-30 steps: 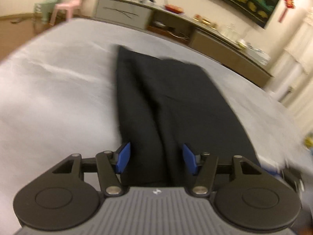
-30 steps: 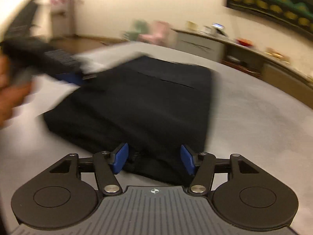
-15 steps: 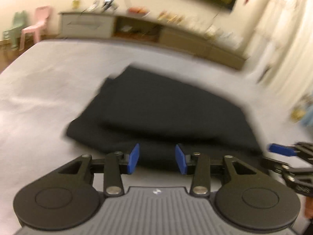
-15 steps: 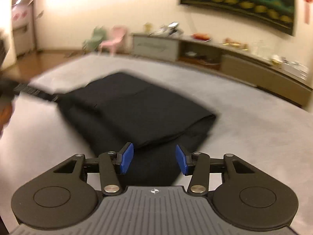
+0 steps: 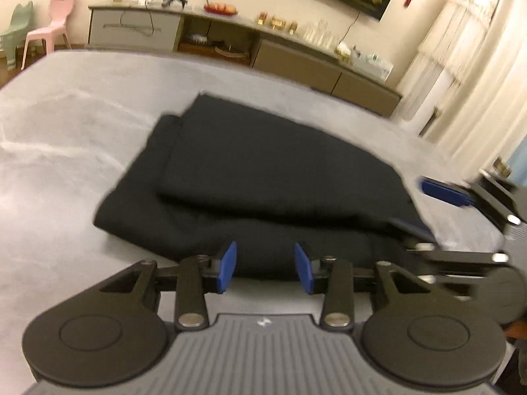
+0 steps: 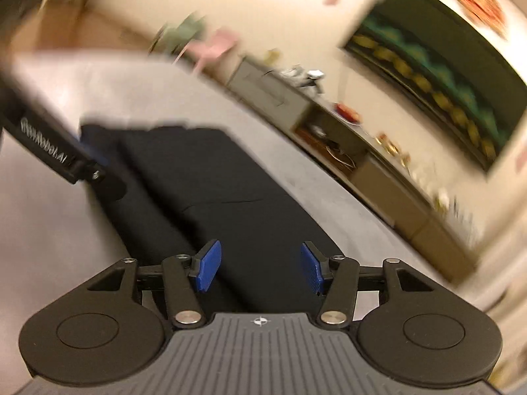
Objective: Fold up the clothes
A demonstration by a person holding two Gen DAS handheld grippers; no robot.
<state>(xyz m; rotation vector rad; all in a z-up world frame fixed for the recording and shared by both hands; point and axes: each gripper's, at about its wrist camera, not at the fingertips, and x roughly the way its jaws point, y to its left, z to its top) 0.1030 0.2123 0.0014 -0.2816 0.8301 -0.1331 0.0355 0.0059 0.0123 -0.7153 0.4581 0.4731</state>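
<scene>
Black garment [image 5: 263, 177] folded, flat on grey bed [image 5: 66, 138], mid-scene. Left gripper [image 5: 265, 268] at near edge, fingers spread, nothing btwn. Right gripper [image 6: 260, 268] over garment's near end, fingers spread, empty. Sideboard [image 5: 296, 56] far, along wall.

One black folded garment [image 5: 263, 177] is seen in the middle of the frame, lying on one grey surface [image 5: 66, 138]. Two grippers are counted: the left gripper [image 5: 265, 266] at the bottom and the right gripper [image 5: 425, 210] at the right edge. Two small chairs are seen at the upper left, one pink chair [image 5: 49, 23] and one green chair [image 5: 14, 29]. One long cabinet [image 5: 296, 59] is seen along the wall.
</scene>
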